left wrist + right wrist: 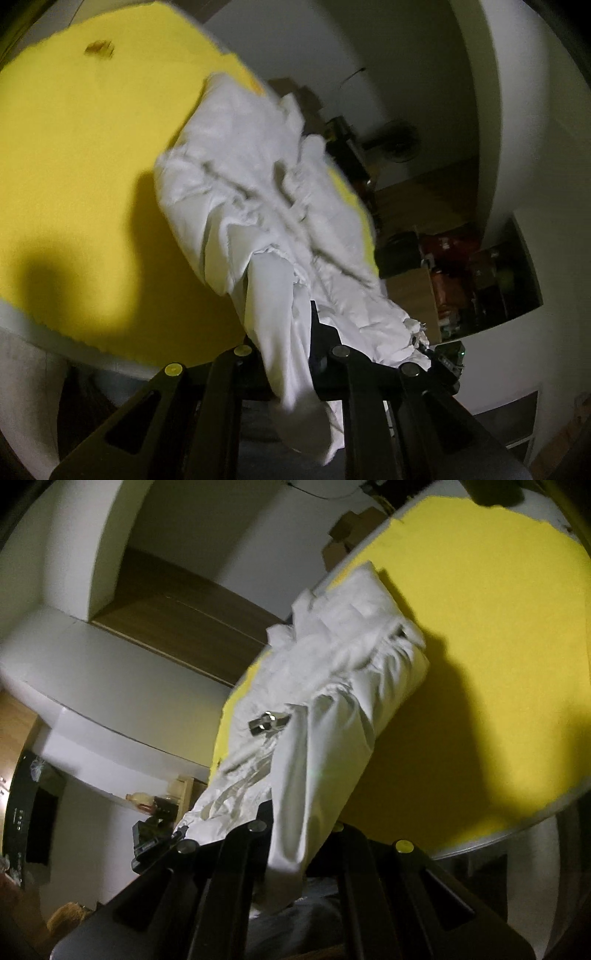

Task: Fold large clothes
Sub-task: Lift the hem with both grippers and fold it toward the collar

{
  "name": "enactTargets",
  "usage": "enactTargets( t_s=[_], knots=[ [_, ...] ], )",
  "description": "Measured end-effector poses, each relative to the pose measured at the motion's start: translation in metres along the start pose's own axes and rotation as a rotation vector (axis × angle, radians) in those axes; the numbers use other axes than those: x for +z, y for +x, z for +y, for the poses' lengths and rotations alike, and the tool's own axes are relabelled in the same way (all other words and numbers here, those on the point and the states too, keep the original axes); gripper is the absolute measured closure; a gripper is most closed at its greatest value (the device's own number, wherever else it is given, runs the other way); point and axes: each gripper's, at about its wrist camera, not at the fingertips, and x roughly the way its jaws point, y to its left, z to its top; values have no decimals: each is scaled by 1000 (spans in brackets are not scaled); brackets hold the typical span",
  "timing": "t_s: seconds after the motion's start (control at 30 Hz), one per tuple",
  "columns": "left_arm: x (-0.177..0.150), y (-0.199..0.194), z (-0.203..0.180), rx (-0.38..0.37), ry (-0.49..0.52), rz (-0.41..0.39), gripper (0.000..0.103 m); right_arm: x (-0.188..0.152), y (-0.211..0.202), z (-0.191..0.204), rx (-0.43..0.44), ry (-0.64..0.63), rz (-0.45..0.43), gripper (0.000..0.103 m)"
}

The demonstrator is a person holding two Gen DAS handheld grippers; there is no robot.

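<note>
Left gripper (295,354) clamped on crumpled white cloth garment (258,192), frame bottom centre; right gripper (295,834) likewise pinches its hem. Garment drapes mid-frame over yellow table top (92,166), likely held taut at both ends for folding.

Looks like a lived-in home, dimly lit. Shows white plastered walls (424,55) with a curved arch, wood flooring (424,199) beyond, and a recessed white shelf niche (480,280) crammed with jars, boxes and other household clutter (contents too blurred to name). Also holds a standing fan (400,144) against the far wall and stacked cardboard boxes (347,535). Has a round table under a yellow cover (74,166) as work surface, and a dark appliance with small lights (22,812) beside a white counter ledge (122,686).
</note>
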Motion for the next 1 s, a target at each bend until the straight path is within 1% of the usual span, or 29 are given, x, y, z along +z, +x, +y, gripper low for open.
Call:
enactTargets(
  t_s=[0.13,0.23,0.33,0.43,0.53,0.57,0.6,0.67,0.7,0.77,0.87,1.0],
  knots=[
    [34,-8,-18,-8,43,-33,93,26,-4,15,15,-44,-12,100],
    [61,-14,-40,-8,93,-44,93,47,-9,34,27,-91,-34,100],
    [75,-21,-61,-9,132,-59,92,69,-14,54,34,-140,-58,100],
    [96,-22,-73,-27,116,-62,92,91,-13,65,43,-157,-65,100],
    [121,-13,-74,-40,70,-52,92,117,-5,70,28,-163,-56,100],
    [127,-6,-75,-39,55,-46,92,127,1,70,25,-157,-45,100],
    [142,2,-71,-43,19,-34,92,136,7,68,23,-149,-30,100],
    [160,26,-68,-43,-35,-24,92,155,28,68,14,-129,-7,100],
    [169,35,-70,-40,-47,-21,92,164,35,65,10,-116,3,100],
    [198,57,-67,-25,-79,-16,92,184,52,57,2,-89,17,100],
    [226,83,-61,9,-116,-15,92,214,82,46,-16,-43,40,100],
    [275,132,-50,98,-160,2,92,255,123,32,-55,7,76,100]
  ],
)
